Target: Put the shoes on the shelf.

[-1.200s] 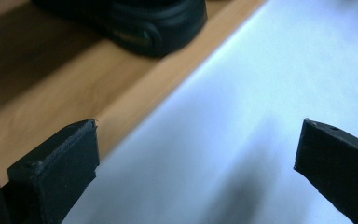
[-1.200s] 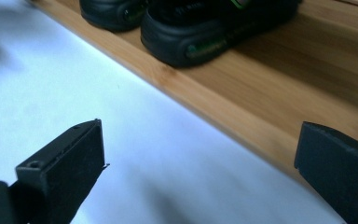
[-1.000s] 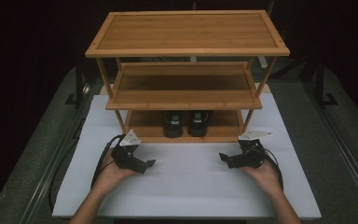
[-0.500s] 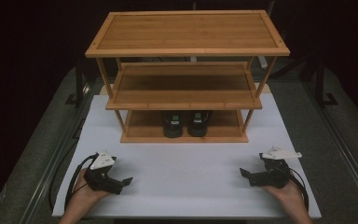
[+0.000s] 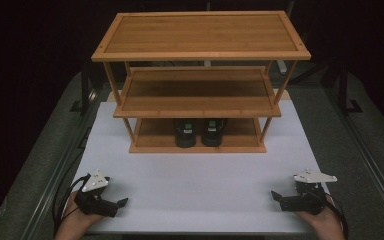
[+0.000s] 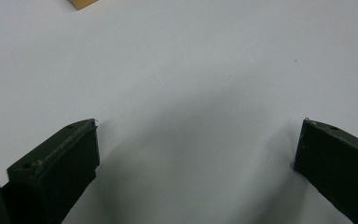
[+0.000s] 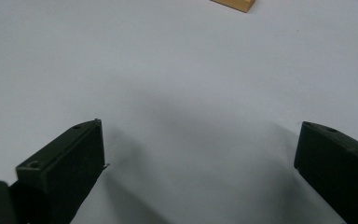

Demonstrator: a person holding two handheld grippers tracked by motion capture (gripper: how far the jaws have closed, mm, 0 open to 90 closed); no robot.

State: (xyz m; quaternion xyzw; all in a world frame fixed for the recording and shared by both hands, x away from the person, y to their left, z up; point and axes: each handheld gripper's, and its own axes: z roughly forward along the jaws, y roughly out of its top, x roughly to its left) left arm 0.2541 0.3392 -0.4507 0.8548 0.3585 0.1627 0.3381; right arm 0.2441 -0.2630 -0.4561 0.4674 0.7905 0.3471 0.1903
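A: At the near edge of the white table mat [image 5: 195, 180], what do the two hands hold?

B: The left gripper [image 5: 111, 205] sits at the near left corner, the right gripper [image 5: 280, 199] at the near right. Both have their jaws spread wide with nothing between them; the left gripper view [image 6: 191, 154] and right gripper view [image 7: 196, 158] show bare mat in the gap.

A: And the thing they'd go for?

B: I judge it's the pair of black shoes with green marks [image 5: 198, 131], side by side on the bottom shelf of the three-tier bamboo rack [image 5: 200, 50], at the far middle of the mat.

A: Which way from the jaws?

B: Far and inward from both. The shoes are well apart from either gripper, toes towards the near side, long axis running near to far. They stand about midway, so neither hand looks clearly nearer. Any reach would have to go in low, under the middle shelf.
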